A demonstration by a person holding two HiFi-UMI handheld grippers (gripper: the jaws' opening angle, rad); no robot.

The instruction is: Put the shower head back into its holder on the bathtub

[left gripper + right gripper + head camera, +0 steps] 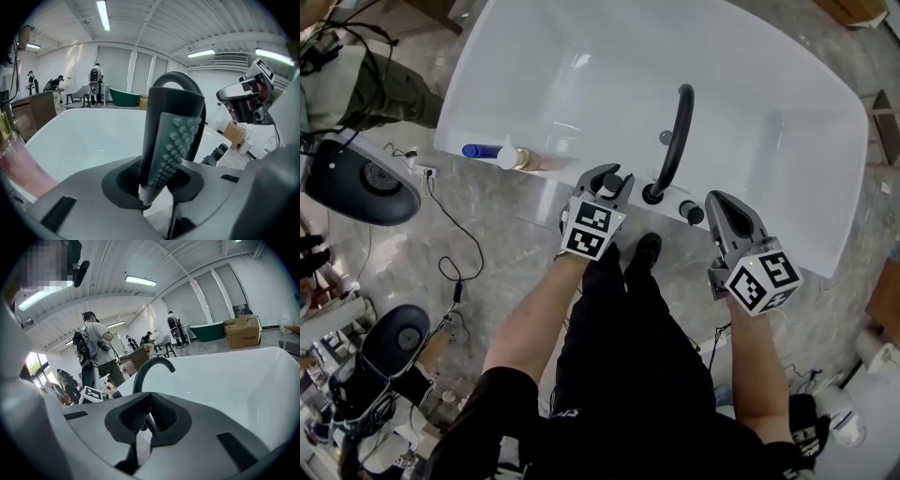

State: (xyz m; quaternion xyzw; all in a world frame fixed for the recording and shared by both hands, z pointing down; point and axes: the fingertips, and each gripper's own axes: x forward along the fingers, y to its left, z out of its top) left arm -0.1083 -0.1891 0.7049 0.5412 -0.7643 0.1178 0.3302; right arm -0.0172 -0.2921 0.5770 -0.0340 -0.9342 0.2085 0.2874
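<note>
shower head [171, 135] — upright in left tongs [607, 182] | right tongs [715, 200] closed — angled down

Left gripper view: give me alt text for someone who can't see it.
A dark shower head with a grey studded spray face stands upright, gripped in the jaws of the left gripper. Behind it lies the white bathtub.
</note>
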